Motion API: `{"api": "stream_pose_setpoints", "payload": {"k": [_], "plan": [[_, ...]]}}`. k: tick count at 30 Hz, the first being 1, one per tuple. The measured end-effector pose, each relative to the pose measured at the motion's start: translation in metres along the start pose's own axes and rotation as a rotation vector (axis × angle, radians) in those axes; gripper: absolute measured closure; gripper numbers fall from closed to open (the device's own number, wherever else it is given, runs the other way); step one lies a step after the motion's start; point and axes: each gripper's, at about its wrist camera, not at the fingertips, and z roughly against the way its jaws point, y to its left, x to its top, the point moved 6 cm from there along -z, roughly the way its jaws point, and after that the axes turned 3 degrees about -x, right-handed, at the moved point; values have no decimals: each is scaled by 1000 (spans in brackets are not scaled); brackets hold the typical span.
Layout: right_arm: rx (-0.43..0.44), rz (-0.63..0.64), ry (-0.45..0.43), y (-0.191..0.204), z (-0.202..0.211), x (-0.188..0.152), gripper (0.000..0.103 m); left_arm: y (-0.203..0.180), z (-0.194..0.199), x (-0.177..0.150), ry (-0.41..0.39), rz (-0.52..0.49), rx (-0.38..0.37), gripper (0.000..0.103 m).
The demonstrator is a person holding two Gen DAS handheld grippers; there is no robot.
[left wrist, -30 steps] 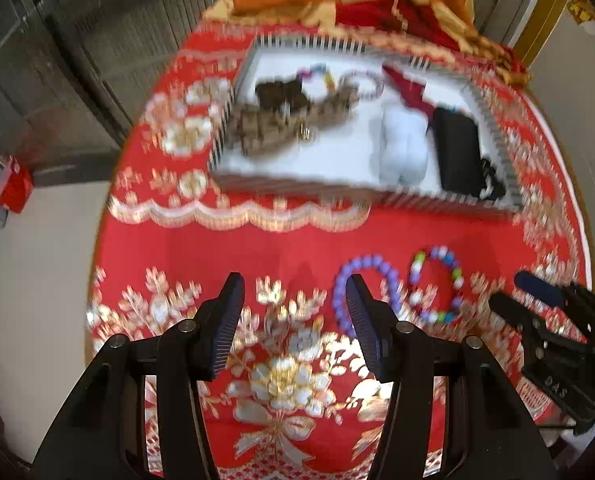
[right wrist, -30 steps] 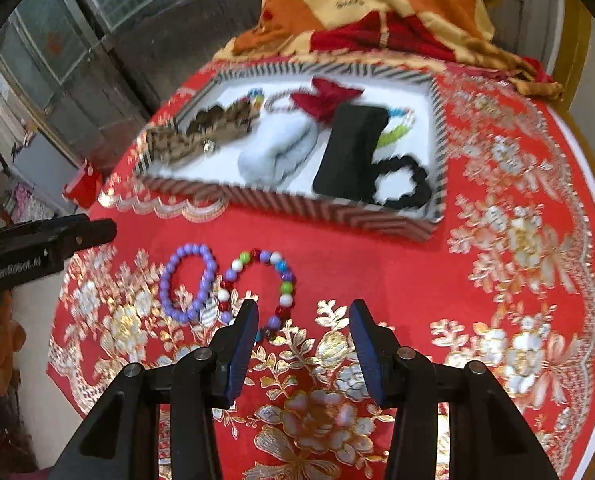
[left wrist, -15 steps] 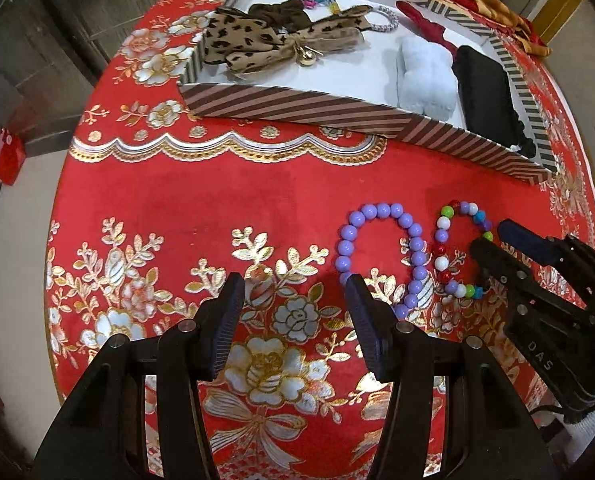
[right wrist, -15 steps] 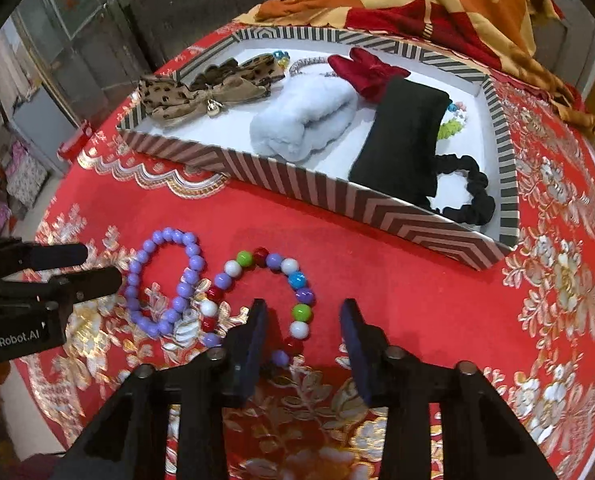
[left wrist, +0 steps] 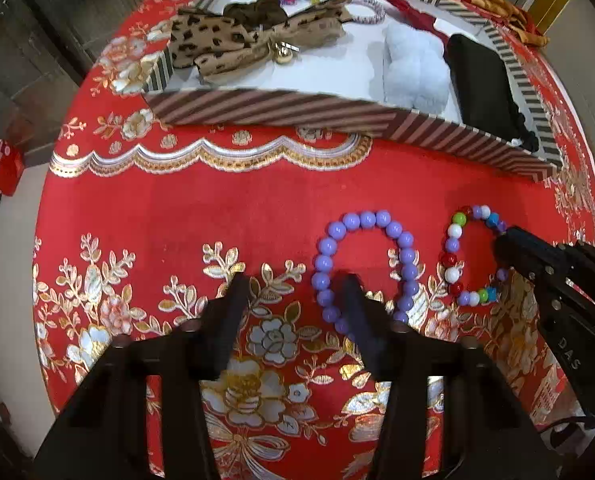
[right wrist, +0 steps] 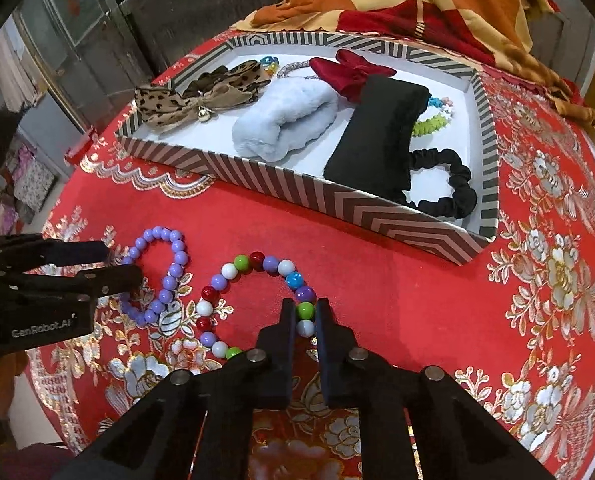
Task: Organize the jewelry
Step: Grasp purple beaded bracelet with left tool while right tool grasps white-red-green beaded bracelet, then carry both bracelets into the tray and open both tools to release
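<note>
The right claw (right wrist: 306,312) is pinching the multicoloured bead bracelet (right wrist: 257,300) at its four o'clock side; the left claw (left wrist: 293,288), jaws just closing yet apart, is straddling the purple bead bracelet (left wrist: 361,264) on the red table (left wrist: 217,220).

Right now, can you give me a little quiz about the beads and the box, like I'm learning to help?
1. True or false: the purple bead bracelet lies inside the striped box.
2. Which hand-held gripper is shut on the multicoloured bead bracelet: A left, B right?
3. Fill in: the fluffy item in the box is light ____.

Key: 1 false; 2 B; 3 blue, the scrunchie.
</note>
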Motion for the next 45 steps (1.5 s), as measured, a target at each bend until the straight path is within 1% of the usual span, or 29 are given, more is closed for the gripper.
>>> {"api": "stream_pose_setpoints", "payload": {"k": [1, 2, 5, 9, 15, 21, 25, 31, 36, 41, 45], "plan": [[9, -6, -4, 0, 1, 1, 94, 0, 0, 1, -8, -6, -6, 87], [21, -12, -10, 0, 4, 2, 94, -1, 0, 2, -4, -7, -25, 95], [44, -14, -30, 3, 14, 5, 94, -2, 0, 9, 10, -6, -82, 95], [66, -17, -66, 6, 32, 11, 94, -1, 12, 16, 2, -9, -122, 95], [73, -7, -120, 10, 58, 21, 94, -5, 44, 33, -52, -34, -140, 95], [68, -9, -156, 2, 79, 35, 94, -5, 79, 50, -111, -56, -151, 95], [61, -16, -180, -5, 91, 44, 94, -3, 97, 68, -153, -53, -156, 95], [43, -10, -213, -14, 107, 60, 94, -2, 126, 99, -228, -53, -143, 95], [26, -3, -224, -25, 114, 77, 94, -7, 125, 119, -244, -56, -130, 95], [5, 7, -224, -37, 112, 100, 94, -17, 110, 135, -225, -57, -120, 95], [-10, 5, -214, -50, 104, 122, 94, -25, 90, 147, -204, -39, -121, 95]]}}
